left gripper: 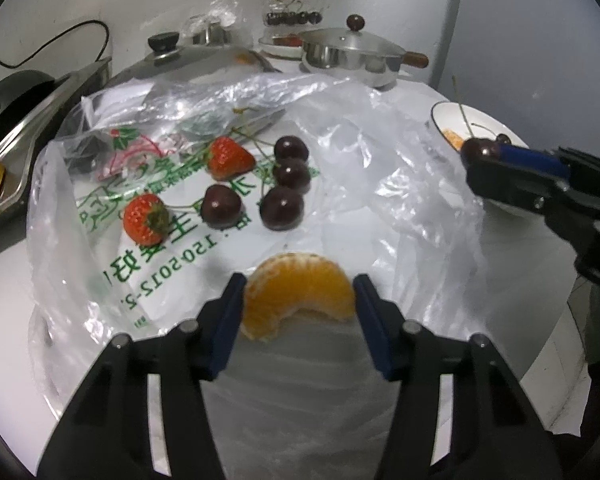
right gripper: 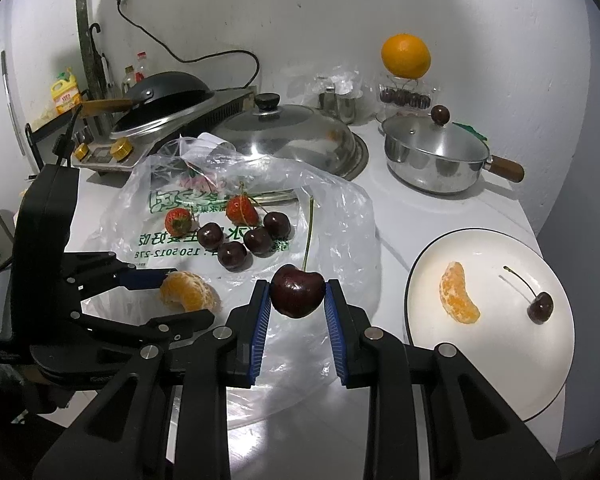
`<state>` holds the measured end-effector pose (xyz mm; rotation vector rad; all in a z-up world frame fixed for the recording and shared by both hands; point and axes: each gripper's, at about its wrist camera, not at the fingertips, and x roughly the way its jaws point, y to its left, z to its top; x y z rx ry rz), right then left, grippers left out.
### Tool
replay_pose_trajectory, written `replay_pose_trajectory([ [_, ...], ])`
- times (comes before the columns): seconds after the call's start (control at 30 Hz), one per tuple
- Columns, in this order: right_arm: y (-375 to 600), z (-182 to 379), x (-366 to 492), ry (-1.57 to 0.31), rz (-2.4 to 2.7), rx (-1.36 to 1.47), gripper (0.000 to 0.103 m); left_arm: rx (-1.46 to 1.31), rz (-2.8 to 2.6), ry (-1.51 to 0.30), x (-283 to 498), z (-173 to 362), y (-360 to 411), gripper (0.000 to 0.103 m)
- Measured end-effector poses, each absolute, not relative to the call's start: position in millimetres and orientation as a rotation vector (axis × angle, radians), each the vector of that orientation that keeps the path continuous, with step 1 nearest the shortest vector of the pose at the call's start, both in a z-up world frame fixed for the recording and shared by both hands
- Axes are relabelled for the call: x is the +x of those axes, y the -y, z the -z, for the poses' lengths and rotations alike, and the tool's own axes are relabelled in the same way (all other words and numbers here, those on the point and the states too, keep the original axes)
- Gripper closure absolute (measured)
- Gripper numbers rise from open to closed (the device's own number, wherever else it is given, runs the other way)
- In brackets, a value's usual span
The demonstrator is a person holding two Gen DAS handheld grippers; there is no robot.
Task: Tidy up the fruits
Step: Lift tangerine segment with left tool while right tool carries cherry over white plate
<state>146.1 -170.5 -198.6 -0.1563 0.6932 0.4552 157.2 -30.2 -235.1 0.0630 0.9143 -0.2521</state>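
Observation:
My left gripper (left gripper: 299, 294) is shut on an orange segment (left gripper: 298, 294), just above a clear plastic bag (left gripper: 360, 168); the segment also shows in the right wrist view (right gripper: 188, 291). My right gripper (right gripper: 297, 294) is shut on a dark cherry (right gripper: 297, 290) with a long stem, held above the bag's right edge. On the bag lie two strawberries (left gripper: 146, 219) (left gripper: 228, 159) and several dark cherries (left gripper: 282, 207). A white plate (right gripper: 496, 360) at the right holds one orange segment (right gripper: 458, 294) and one stemmed cherry (right gripper: 540, 307).
A lidded steel pot (right gripper: 434, 156) with a wooden handle stands behind the plate. A big steel lid (right gripper: 296, 136), a stove with a black wok (right gripper: 168, 92), a box of cherries with a whole orange (right gripper: 406, 56) on top stand at the back wall.

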Motion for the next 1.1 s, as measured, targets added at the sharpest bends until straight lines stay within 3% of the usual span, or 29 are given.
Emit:
replay_pose_trajectory([
  [1.1, 226, 181, 135, -0.641, -0.383, -0.124, 0.073, 0.113, 0.277, -0.808, 159, 183, 70, 0.047],
])
